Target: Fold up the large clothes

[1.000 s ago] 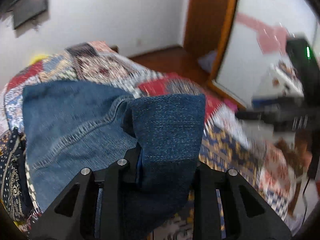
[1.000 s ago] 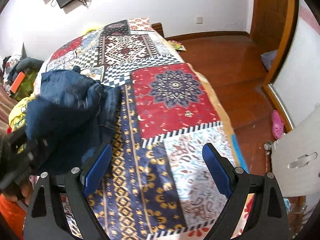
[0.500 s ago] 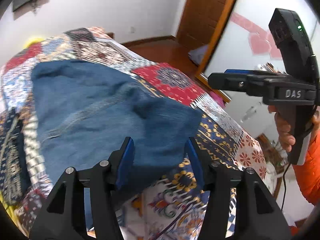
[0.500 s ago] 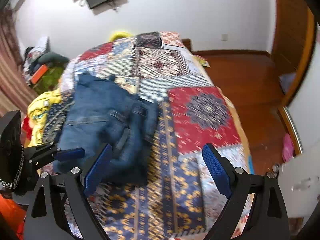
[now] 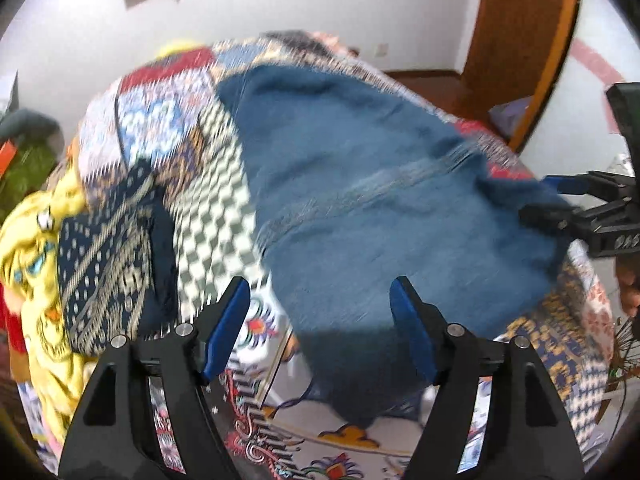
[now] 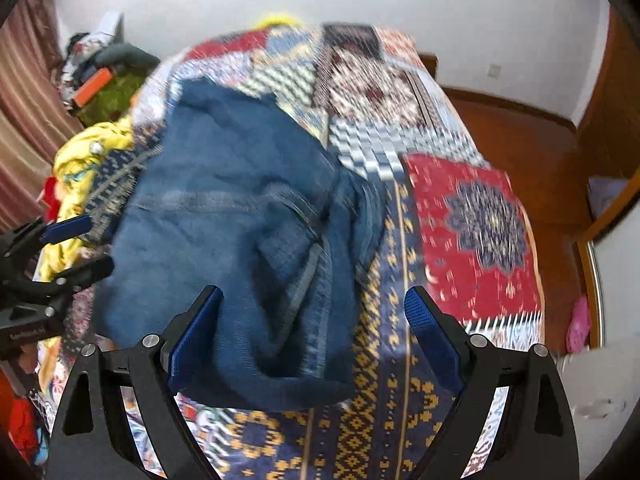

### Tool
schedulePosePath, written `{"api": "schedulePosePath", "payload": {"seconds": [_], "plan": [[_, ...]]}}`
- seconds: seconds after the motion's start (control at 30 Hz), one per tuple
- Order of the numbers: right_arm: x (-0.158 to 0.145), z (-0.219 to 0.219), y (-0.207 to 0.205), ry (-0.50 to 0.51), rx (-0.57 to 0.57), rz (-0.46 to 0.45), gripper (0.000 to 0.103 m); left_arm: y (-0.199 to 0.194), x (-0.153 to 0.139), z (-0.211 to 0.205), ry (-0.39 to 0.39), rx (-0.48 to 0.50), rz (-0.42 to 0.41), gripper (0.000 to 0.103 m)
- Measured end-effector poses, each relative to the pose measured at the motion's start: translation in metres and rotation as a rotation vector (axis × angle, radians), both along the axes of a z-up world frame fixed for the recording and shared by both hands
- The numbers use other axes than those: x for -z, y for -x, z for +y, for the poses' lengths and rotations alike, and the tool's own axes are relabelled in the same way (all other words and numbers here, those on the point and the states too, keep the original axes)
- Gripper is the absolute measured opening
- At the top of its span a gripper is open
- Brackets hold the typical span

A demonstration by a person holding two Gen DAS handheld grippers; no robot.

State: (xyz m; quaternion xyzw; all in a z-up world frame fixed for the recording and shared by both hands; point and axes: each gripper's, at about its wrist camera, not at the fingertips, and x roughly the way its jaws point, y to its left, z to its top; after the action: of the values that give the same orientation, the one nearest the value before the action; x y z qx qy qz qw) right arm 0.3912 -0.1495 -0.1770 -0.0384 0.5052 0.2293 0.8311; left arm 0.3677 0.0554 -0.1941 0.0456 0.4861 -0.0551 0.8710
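Note:
Blue denim jeans (image 5: 360, 208) lie folded in a heap on the patchwork bedspread (image 5: 168, 128); they also show in the right wrist view (image 6: 240, 220). My left gripper (image 5: 320, 328) is open and empty at the jeans' near edge, and shows at the left of the right wrist view (image 6: 72, 244). My right gripper (image 6: 312, 336) is open and empty over the jeans' near end, and shows at the right of the left wrist view (image 5: 568, 204). Both views are motion-blurred.
A dark patterned cloth (image 5: 108, 248) and yellow clothes (image 5: 32, 240) lie to the left of the jeans. The bed's right edge drops to a wooden floor (image 6: 532, 148). A wooden door (image 5: 516, 32) stands at the right. Clutter (image 6: 100, 80) sits by the wall.
My left gripper has let go of the denim, opened wide and drawn back. The jeans now lie flatter on the bed. My right gripper has moved in over the jeans.

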Motion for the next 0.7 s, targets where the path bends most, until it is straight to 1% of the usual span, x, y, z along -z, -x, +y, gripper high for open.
{"api": "schedulePosePath", "payload": {"seconds": [0.03,0.1,0.13,0.23,0.33,0.4,0.47,0.53,0.57,0.63,0.7], "plan": [[0.006,-0.007,-0.001,-0.012,0.008,0.027,0.090,0.001,0.005,0.003,0.010,-0.005,0.005,0.074],[0.013,-0.019,-0.001,-0.043,0.016,0.066,0.090,0.007,0.008,0.011,0.038,-0.014,-0.007,0.086],[0.018,-0.026,0.001,-0.065,0.019,0.086,0.090,0.009,0.009,0.014,0.043,-0.017,-0.011,0.088],[0.027,-0.038,0.007,-0.096,0.029,0.111,0.091,0.018,0.011,0.016,0.055,-0.015,-0.021,0.090],[0.035,-0.048,0.015,-0.132,0.062,0.141,0.094,0.028,0.013,0.020,0.082,-0.038,-0.027,0.093],[0.037,-0.053,0.020,-0.161,0.081,0.168,0.094,0.032,0.013,0.024,0.107,-0.046,-0.026,0.093],[0.034,-0.054,0.022,-0.167,0.085,0.180,0.094,0.033,0.012,0.030,0.124,-0.050,-0.015,0.093],[0.025,-0.051,0.024,-0.136,0.074,0.170,0.094,0.032,0.006,0.034,0.111,-0.059,-0.010,0.093],[0.019,-0.049,0.025,-0.116,0.064,0.152,0.094,0.030,0.001,0.036,0.085,-0.069,-0.015,0.093],[0.003,-0.043,0.027,-0.070,0.035,0.086,0.094,0.027,-0.006,0.042,0.070,-0.081,-0.039,0.092],[-0.012,-0.038,0.027,-0.063,0.008,0.027,0.095,0.021,-0.019,0.049,0.072,-0.100,-0.081,0.092]]}}
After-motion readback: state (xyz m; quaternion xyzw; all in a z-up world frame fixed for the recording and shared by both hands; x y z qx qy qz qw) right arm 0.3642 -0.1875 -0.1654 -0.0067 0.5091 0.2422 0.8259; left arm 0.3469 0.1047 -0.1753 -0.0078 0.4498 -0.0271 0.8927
